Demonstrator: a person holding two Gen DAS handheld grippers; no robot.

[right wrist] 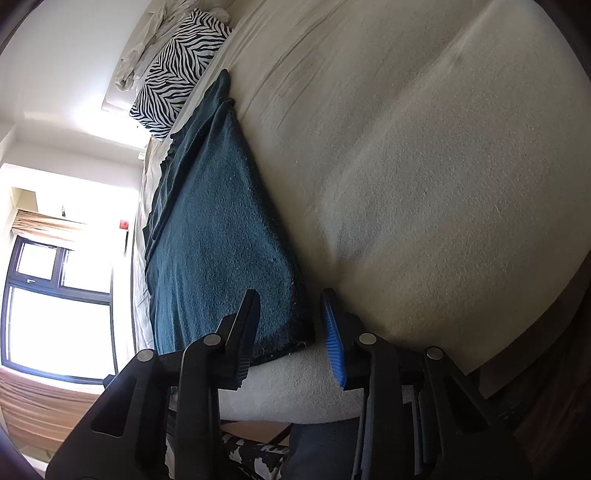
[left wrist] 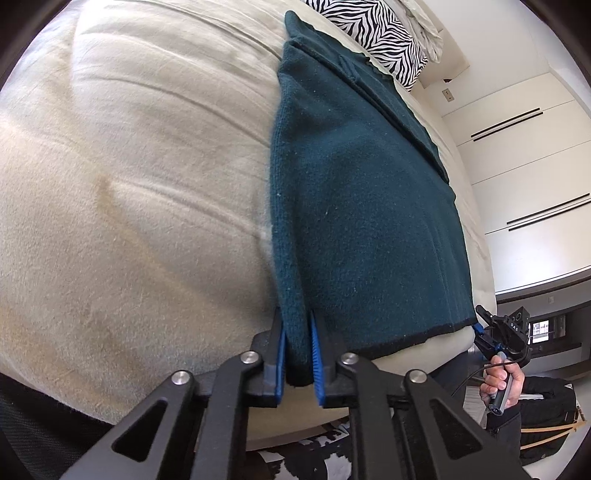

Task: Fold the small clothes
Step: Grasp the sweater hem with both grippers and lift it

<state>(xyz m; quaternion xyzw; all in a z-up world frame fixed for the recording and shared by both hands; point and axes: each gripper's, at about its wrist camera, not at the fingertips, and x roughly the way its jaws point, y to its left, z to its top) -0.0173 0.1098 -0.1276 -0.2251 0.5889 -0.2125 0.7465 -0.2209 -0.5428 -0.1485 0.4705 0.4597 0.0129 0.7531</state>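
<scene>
Closest in, on the left wrist view, the left gripper (left wrist: 297, 354) has its jaws pinching the near hem of the dark teal garment (left wrist: 365, 206); the blue pads (left wrist: 281, 360) press a bunched strip of the knit from both sides. Over on the right wrist view, the right gripper (right wrist: 290, 332) sits at the garment's other near corner with its jaws spread. The dark finger (right wrist: 243, 332) overlaps the teal cloth, the blue-padded one stands just off its edge over bare blanket, and the corner lies in the gap without being squeezed. From the left camera that same gripper shows small at the far right corner of the hem, carried by a person's hand (left wrist: 502, 384) wrapped round its handle.

The garment itself lies flat on the cream blanket of the bed (left wrist: 140, 177), near edge right at the bed's rim, stretching away lengthwise. A black trim runs along the hem, and further up a folded layer forms a ridge across it. Beyond its far end, a zebra-striped pillow (left wrist: 373, 33) rests at the head of the bed, with crumpled white bedding (right wrist: 147, 40) behind it. Off to the side, a bright window (right wrist: 55, 295).
</scene>
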